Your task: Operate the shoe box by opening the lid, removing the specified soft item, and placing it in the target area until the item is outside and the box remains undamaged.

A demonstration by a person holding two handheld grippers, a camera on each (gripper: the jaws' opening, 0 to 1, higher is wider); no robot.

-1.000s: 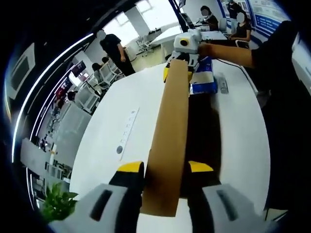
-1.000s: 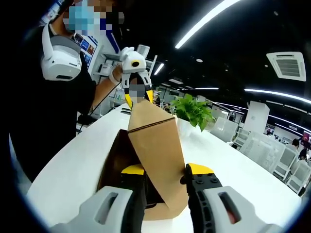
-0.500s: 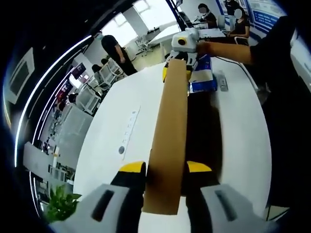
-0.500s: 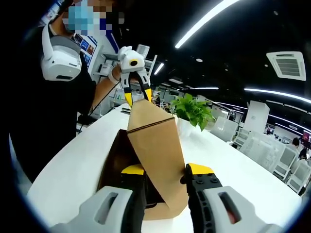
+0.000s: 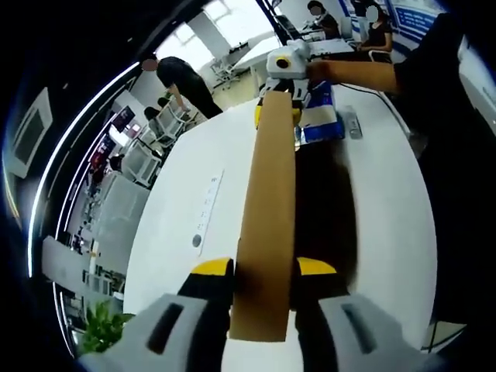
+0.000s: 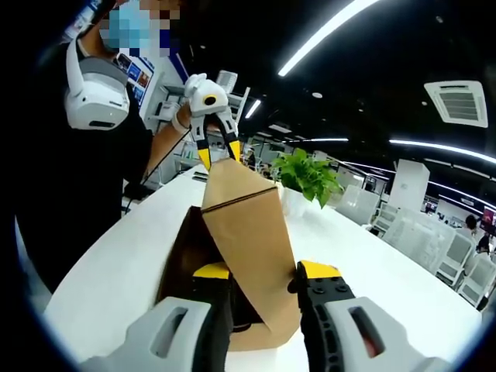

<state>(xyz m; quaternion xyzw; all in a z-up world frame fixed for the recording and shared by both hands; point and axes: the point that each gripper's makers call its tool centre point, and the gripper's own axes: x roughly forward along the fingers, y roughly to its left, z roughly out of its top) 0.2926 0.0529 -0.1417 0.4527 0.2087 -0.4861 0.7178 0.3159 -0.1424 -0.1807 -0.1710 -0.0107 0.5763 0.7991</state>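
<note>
A brown cardboard shoe box lid stands raised on edge over the open box, whose inside is dark. My left gripper is shut on the near end of the lid. At the far end, my right gripper clamps the same lid. In the right gripper view the lid rises from my right gripper up to the left gripper, held in a person's hand. The box interior is in shadow, and I cannot make out any soft item inside.
The box sits on a white table with a white power strip. A blue pack and a remote lie beyond the box. A potted plant stands at the far end. The person stands alongside.
The left gripper view has shifted slightly, so the far end of the lid sits a little higher in the picture. Both grippers keep hold of the lid.
</note>
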